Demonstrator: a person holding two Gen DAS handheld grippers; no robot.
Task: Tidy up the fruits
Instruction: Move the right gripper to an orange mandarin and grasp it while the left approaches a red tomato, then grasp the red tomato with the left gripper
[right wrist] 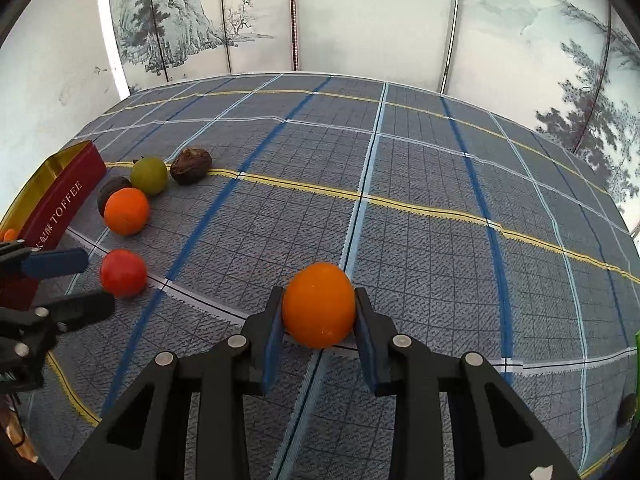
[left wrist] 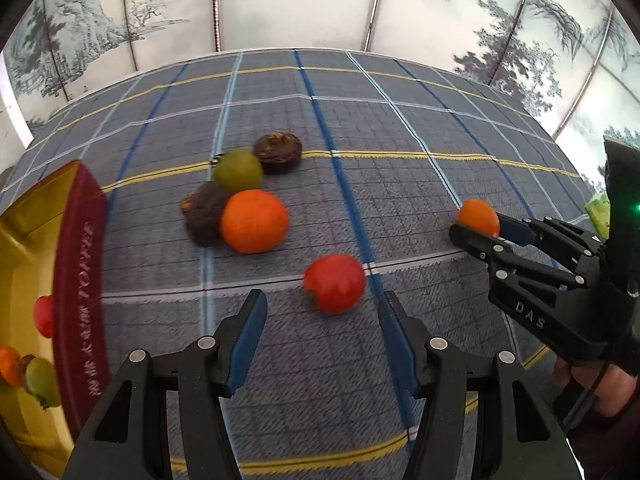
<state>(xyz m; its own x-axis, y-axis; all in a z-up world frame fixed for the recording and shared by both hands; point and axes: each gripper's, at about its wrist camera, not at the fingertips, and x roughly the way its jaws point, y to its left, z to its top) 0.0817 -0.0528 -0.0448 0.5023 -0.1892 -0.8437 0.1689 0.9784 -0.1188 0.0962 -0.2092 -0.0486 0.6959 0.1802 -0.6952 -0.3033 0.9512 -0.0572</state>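
Note:
My right gripper (right wrist: 319,312) is shut on a small orange fruit (right wrist: 319,305), low over the plaid cloth; it also shows in the left wrist view (left wrist: 476,226). My left gripper (left wrist: 322,316) is open and empty, with a red fruit (left wrist: 335,283) just ahead between its fingertips. It shows at the left edge of the right wrist view (right wrist: 86,280). Beyond lie a large orange (left wrist: 254,221), a green fruit (left wrist: 238,171) and two dark brown fruits (left wrist: 279,152) (left wrist: 203,211). A red and gold toffee tin (left wrist: 82,300) at left holds several small fruits.
A blue-grey plaid tablecloth (right wrist: 420,208) covers the table. A painted folding screen (right wrist: 360,12) stands behind it. A green object (right wrist: 637,360) and a dark fruit (right wrist: 626,410) sit at the far right edge.

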